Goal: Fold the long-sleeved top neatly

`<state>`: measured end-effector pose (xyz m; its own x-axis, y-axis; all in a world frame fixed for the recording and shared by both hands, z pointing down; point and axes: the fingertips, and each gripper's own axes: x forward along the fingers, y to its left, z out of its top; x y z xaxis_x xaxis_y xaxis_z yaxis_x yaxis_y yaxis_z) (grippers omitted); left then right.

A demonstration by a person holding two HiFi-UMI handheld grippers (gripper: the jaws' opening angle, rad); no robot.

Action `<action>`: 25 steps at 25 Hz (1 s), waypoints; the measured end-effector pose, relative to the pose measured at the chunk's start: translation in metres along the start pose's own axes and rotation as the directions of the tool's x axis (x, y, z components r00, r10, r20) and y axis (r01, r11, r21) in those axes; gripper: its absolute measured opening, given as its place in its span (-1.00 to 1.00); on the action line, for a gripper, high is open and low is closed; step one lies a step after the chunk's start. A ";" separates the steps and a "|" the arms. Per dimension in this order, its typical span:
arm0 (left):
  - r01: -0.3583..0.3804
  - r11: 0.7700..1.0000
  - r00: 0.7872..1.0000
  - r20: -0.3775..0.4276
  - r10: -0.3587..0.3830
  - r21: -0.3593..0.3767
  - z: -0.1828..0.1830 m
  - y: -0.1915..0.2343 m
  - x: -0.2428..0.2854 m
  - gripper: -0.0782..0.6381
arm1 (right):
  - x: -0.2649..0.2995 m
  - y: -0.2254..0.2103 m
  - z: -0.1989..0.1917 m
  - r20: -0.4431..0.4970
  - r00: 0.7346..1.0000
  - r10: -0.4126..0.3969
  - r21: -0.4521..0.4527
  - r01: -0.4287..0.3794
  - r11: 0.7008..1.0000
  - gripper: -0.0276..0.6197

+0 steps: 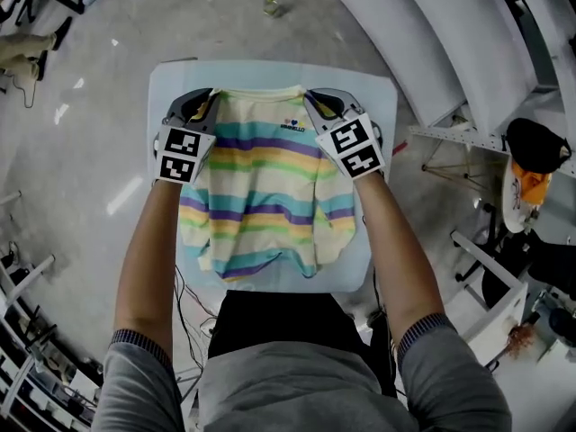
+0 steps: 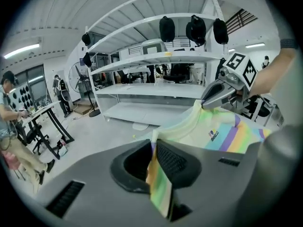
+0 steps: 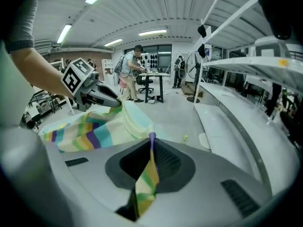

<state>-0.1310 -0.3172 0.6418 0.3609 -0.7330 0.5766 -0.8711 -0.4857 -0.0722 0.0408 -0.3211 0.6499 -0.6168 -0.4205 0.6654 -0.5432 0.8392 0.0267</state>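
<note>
A workshop with a grey concrete floor [image 1: 108, 106] and white metal shelving [image 2: 156, 89] surrounded a small pale-blue table [image 1: 378, 106]. On it lay the long-sleeved knitted top [image 1: 270, 187] in pastel stripes of yellow, turquoise, green and purple, its collar away from the person and its hem nearest. The left tongs [image 1: 209, 99] were clenched on a pinch of striped cloth at one shoulder, and the right tongs [image 1: 317, 100] gripped the other shoulder the same way; each gripper view showed a thin fold squeezed flat between the jaws. Where the sleeves lay could not be made out. The garment looked light, soft and limp, so it would probably sag between the two holds and keep no shape of its own. It seemed neither fragile nor slippery, though a knit like this could stretch if pulled hard. The shoulders, just beside the collar, seemed the sensible place to hold it, since the seams there give more body. Both layers should be caught deep in the jaws and the two corners kept level, so the cloth hangs evenly.
</note>
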 end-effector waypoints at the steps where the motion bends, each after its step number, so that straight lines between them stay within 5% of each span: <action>1: 0.002 1.000 1.000 -0.008 -0.002 0.002 -0.004 0.001 0.006 -0.64 | 0.007 -0.002 -0.005 -0.010 1.000 0.003 0.002 -0.003 1.000 -0.81; 4: -0.003 1.000 0.999 -0.033 0.003 -0.003 -0.014 0.002 0.020 -0.62 | 0.023 -0.007 -0.018 -0.032 0.999 0.015 0.019 -0.015 1.000 -0.80; 6: -0.011 1.000 0.998 -0.063 0.010 -0.020 -0.020 0.004 0.027 -0.39 | 0.028 -0.011 -0.024 -0.049 0.999 0.010 0.029 -0.009 1.000 -0.74; 12: -0.046 0.998 0.995 -0.091 0.043 -0.041 -0.010 0.016 0.009 -0.12 | 0.014 -0.025 -0.015 -0.048 0.999 -0.016 0.044 0.018 0.999 -0.20; 18: -0.079 0.995 0.991 -0.109 0.071 -0.065 -0.004 0.020 -0.046 -0.12 | -0.039 -0.030 -0.007 -0.022 0.999 -0.050 0.096 0.052 0.994 -0.17; 25: -0.102 0.989 0.980 -0.182 0.081 -0.110 -0.055 0.014 -0.087 -0.12 | -0.072 -0.003 -0.055 -0.078 0.993 -0.084 0.209 0.099 0.973 -0.16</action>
<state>-0.1931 -0.2342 0.6359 0.2225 -0.6712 0.7071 -0.9348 -0.3528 -0.0407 0.1178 -0.2741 0.6427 -0.5228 -0.4617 0.7166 -0.7083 0.7030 -0.0638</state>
